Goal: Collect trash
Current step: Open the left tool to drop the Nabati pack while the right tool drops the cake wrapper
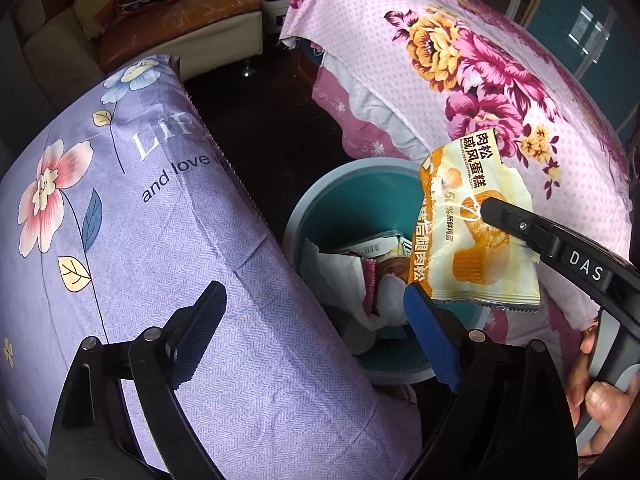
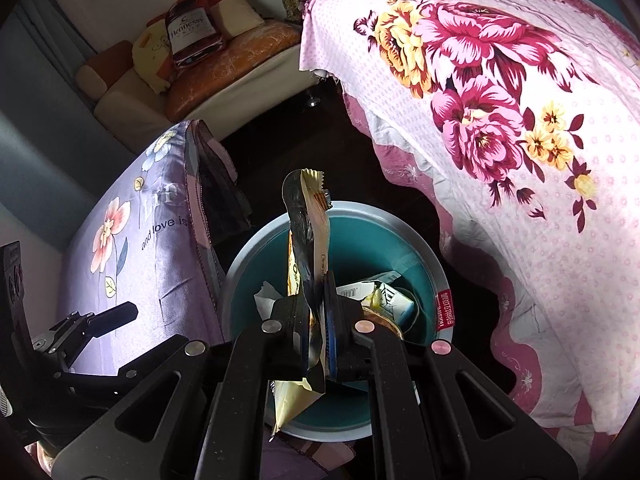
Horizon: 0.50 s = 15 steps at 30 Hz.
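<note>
A round teal trash bin (image 1: 320, 200) (image 2: 420, 280) with a grey rim stands on the dark floor between two cloth-covered seats. It holds crumpled paper, small boxes and wrappers (image 1: 360, 272). My right gripper (image 2: 316, 304) is shut on an orange and cream cake wrapper (image 2: 308, 216) (image 1: 464, 240) and holds it above the bin's mouth. In the left wrist view the right gripper (image 1: 492, 208) comes in from the right. My left gripper (image 1: 312, 308) is open and empty, over the bin's near left edge beside the purple cushion; it also shows in the right wrist view (image 2: 116, 312).
A purple flower-print cushion (image 1: 140, 220) lies to the left of the bin. A pink floral cloth (image 1: 500, 80) drapes over furniture to the right. A sofa (image 1: 168, 28) with a bottle-shaped pillow (image 2: 192, 32) stands at the back. The floor (image 1: 272, 120) is dark.
</note>
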Each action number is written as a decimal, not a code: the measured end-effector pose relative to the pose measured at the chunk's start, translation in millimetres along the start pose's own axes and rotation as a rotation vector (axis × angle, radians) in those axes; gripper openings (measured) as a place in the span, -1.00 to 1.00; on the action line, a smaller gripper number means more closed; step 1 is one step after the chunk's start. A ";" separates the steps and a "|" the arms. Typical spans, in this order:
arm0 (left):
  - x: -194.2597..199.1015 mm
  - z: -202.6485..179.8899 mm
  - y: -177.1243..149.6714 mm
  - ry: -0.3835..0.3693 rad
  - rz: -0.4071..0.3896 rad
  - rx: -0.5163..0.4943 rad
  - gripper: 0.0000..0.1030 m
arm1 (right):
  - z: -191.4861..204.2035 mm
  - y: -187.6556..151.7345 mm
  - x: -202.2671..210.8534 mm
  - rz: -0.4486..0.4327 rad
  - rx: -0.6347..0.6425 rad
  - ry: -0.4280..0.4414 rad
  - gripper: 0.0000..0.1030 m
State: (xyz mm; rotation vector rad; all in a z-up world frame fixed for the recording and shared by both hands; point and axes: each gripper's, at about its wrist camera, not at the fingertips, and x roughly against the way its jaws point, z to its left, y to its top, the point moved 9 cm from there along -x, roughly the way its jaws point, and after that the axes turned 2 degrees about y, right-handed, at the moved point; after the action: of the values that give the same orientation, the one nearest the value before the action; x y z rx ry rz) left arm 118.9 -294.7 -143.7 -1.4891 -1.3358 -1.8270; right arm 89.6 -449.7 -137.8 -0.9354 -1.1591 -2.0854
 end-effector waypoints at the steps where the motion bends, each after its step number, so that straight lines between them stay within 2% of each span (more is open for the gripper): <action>1: -0.3 1.6 -0.2 -0.001 0.000 0.004 0.76 | 1.1 -0.1 -1.6 0.005 0.003 -0.001 -0.88; 5: -1.2 7.6 -1.0 0.004 -0.002 0.018 0.76 | 4.4 -3.6 -10.4 0.037 0.004 -0.007 -0.77; 7: -1.9 9.9 -1.9 0.007 0.001 0.026 0.78 | 5.2 -6.0 -12.9 0.046 -0.004 -0.011 -0.31; 8: -2.0 11.6 -2.5 0.010 0.002 0.031 0.80 | 5.2 -6.4 -12.2 0.040 -0.003 -0.024 0.22; 9: -2.1 13.2 -3.5 0.013 0.005 0.035 0.80 | 5.9 -6.0 -10.6 0.032 0.005 -0.034 0.38; 10: -1.7 15.4 -4.5 0.019 0.007 0.037 0.81 | 7.4 -6.3 -9.7 0.033 0.017 -0.042 0.38; 12: -0.1 19.5 -7.0 0.026 0.010 0.044 0.81 | 10.9 -8.8 -9.8 0.051 0.039 -0.057 0.55; 15: 7.8 24.9 -9.4 0.022 -0.009 0.062 0.81 | 18.6 -13.9 -7.0 0.063 0.088 -0.088 0.64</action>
State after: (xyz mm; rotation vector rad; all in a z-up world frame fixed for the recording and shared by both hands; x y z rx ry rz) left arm 121.3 -267.1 -141.4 -1.4293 -1.3782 -1.7863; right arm 88.9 -426.0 -142.8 -1.0176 -1.2401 -1.9440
